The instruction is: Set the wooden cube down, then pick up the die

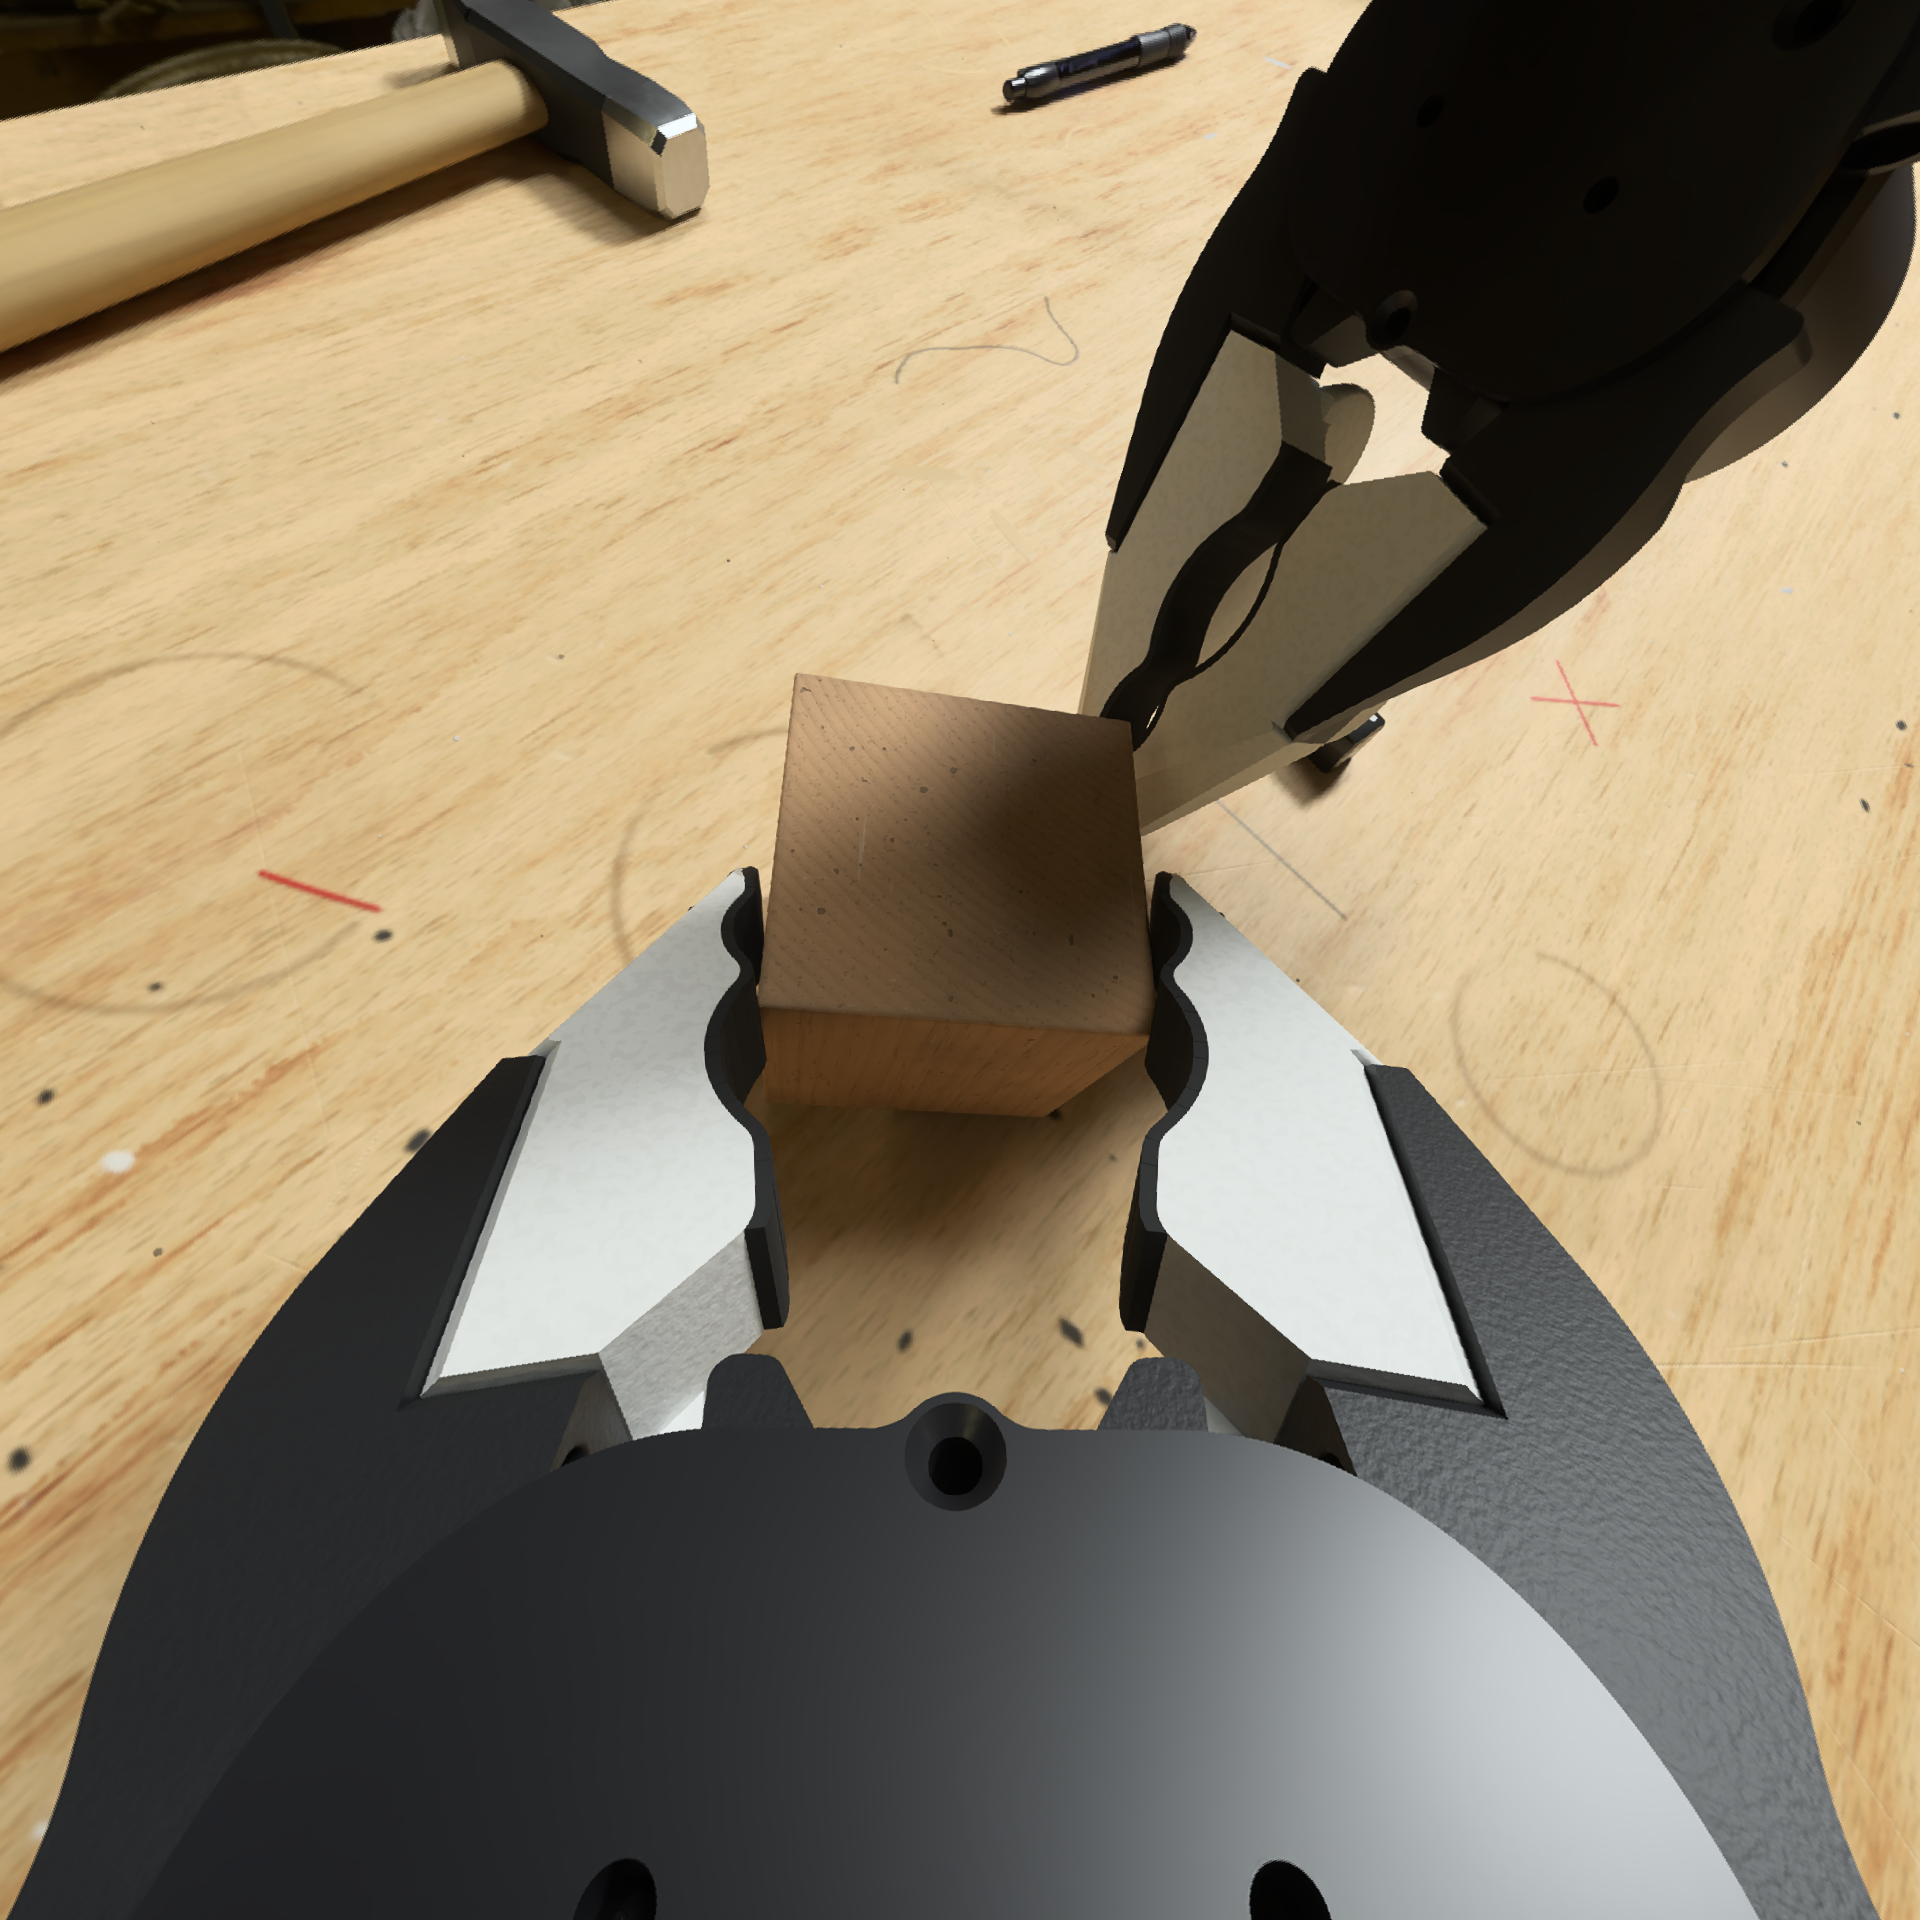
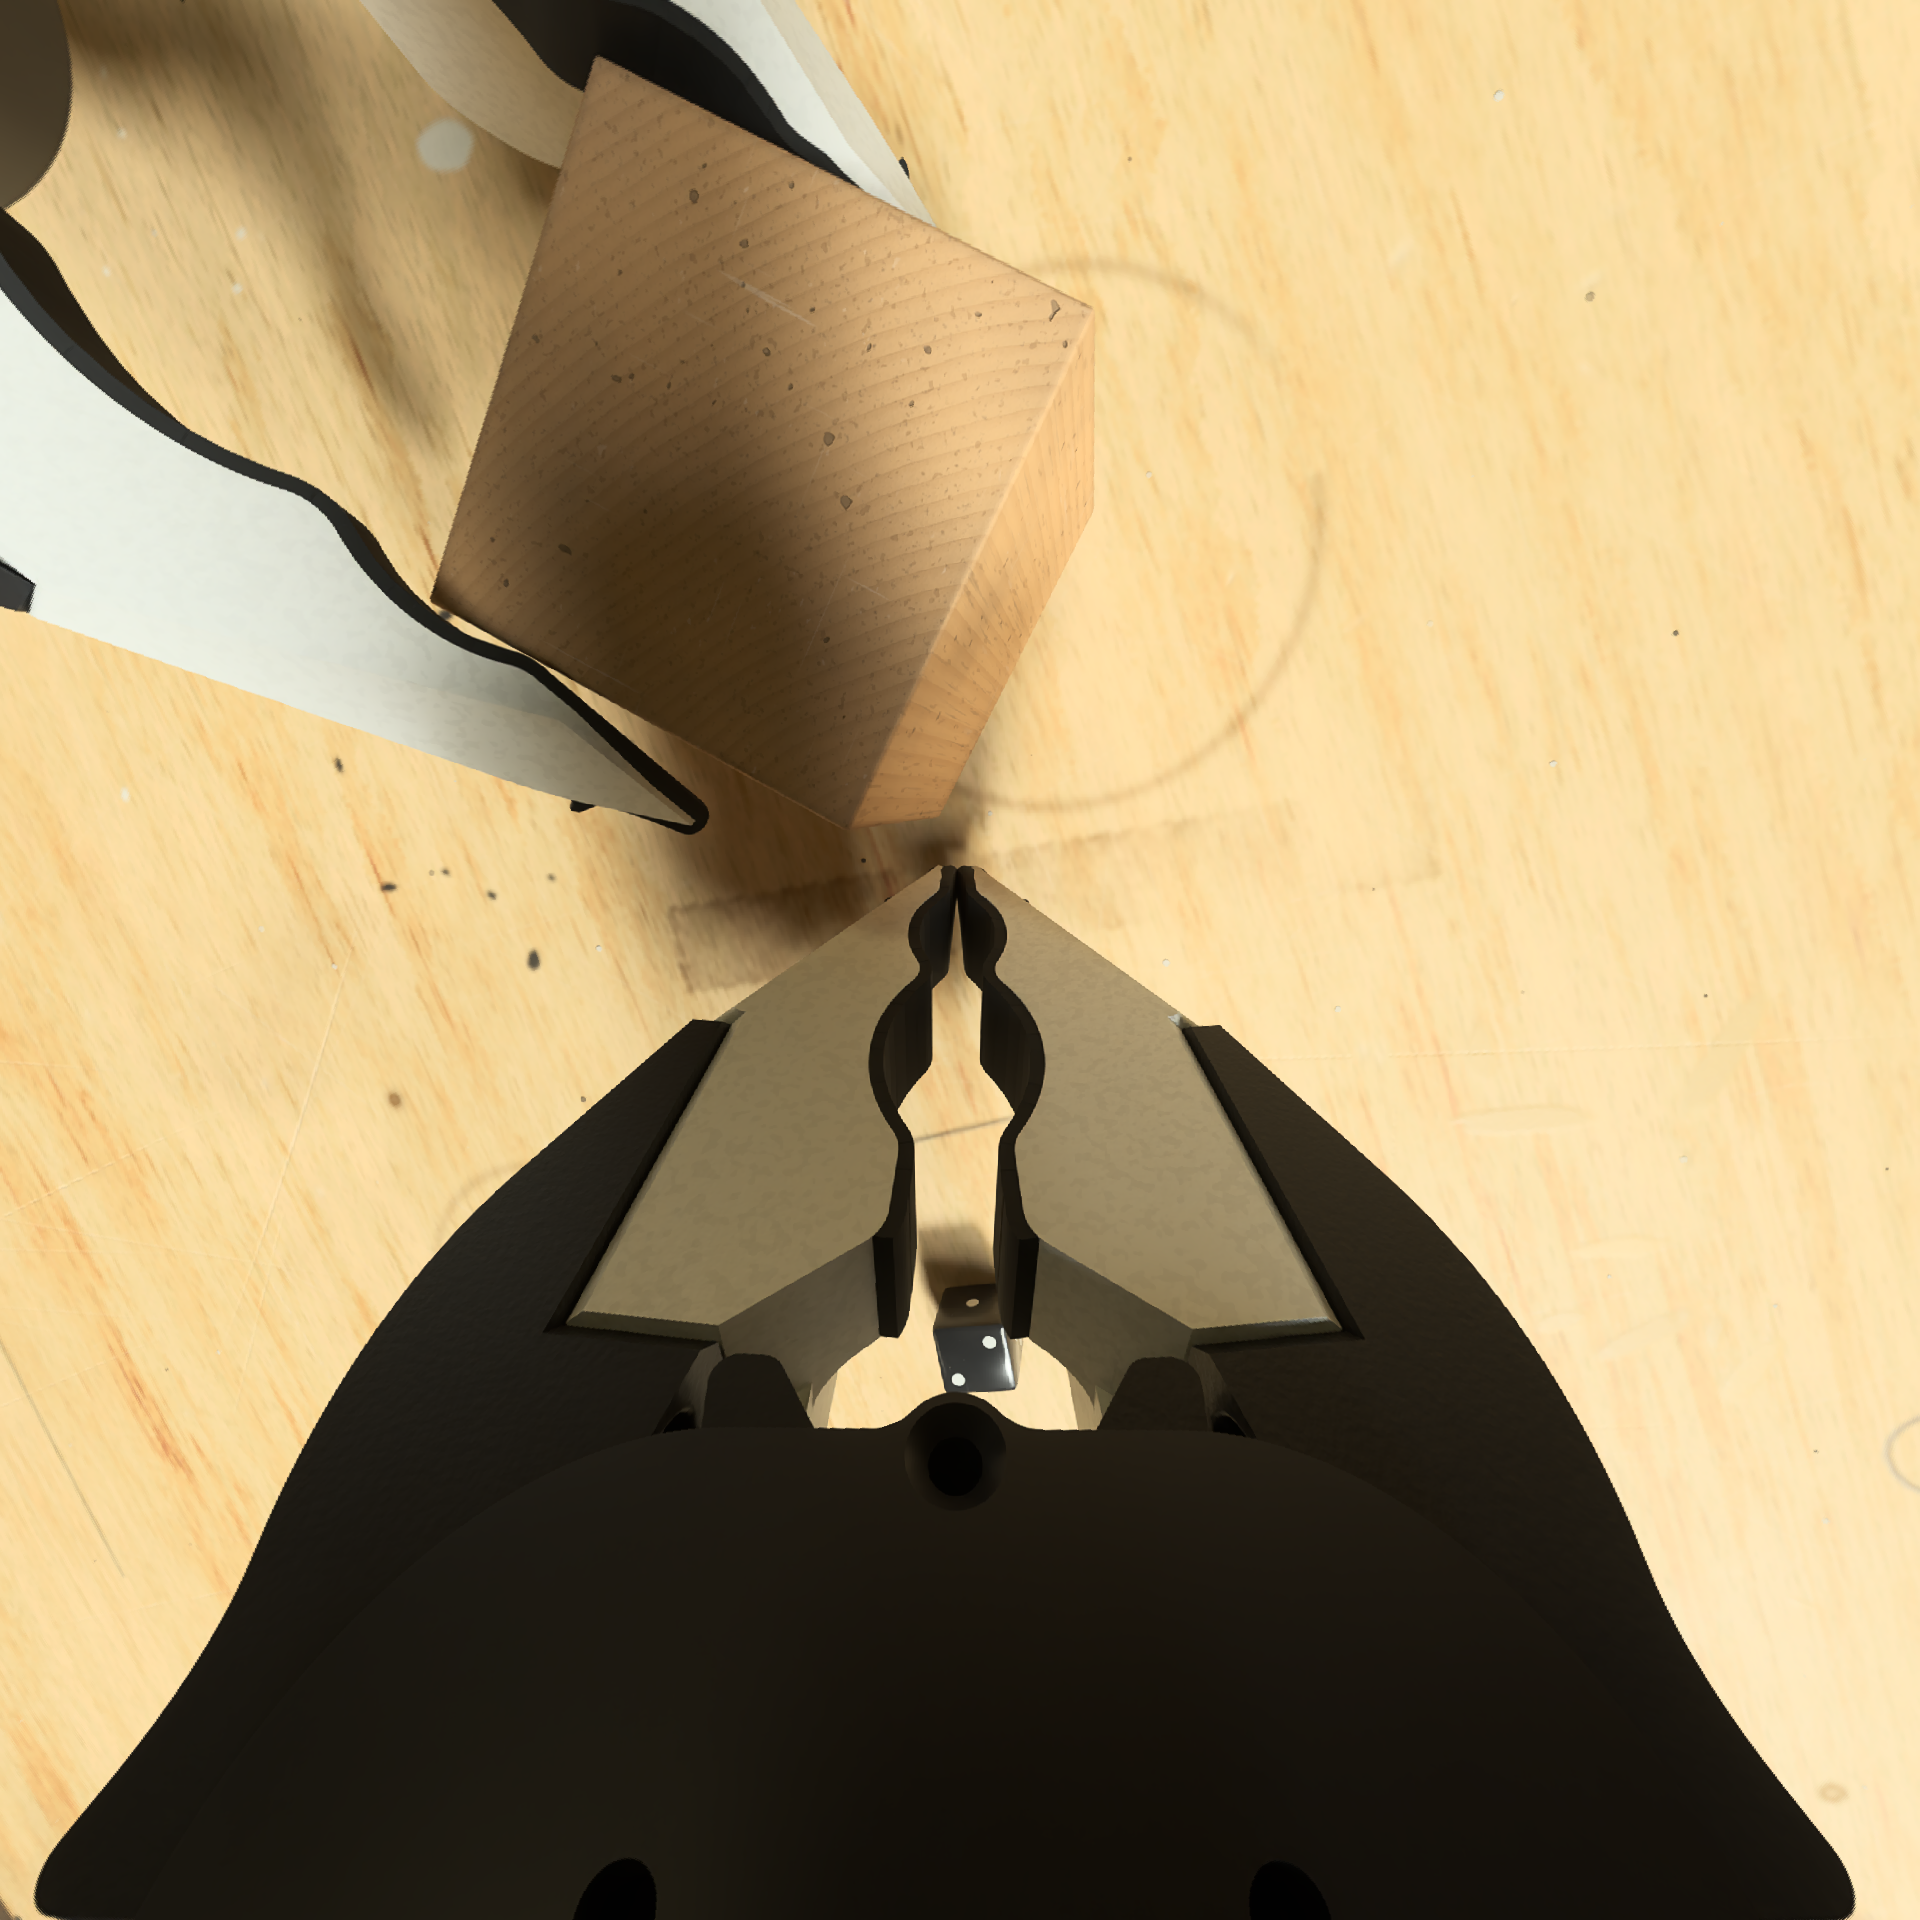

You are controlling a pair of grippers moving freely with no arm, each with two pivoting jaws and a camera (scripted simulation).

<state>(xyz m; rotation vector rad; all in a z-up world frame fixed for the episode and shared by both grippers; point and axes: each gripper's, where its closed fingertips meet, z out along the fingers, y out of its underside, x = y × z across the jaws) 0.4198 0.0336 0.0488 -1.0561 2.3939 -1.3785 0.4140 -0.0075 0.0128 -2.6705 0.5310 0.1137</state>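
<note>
My left gripper [image 1: 954,935] is spread around the wooden cube [image 1: 951,894], its pads beside the cube's sides, seemingly without pressing. My right gripper [image 2: 954,878] is clenched empty, the die [image 2: 975,1351] on the table [image 2: 1558,623] beneath it. Farther off lie a hammer [image 1: 343,156] and pen [image 1: 1096,64].

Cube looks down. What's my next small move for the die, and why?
Probably draw the right hand-held gripper back, opening it: its tips are shut beside the wooden cube, past the die, which lies near its base.
</note>
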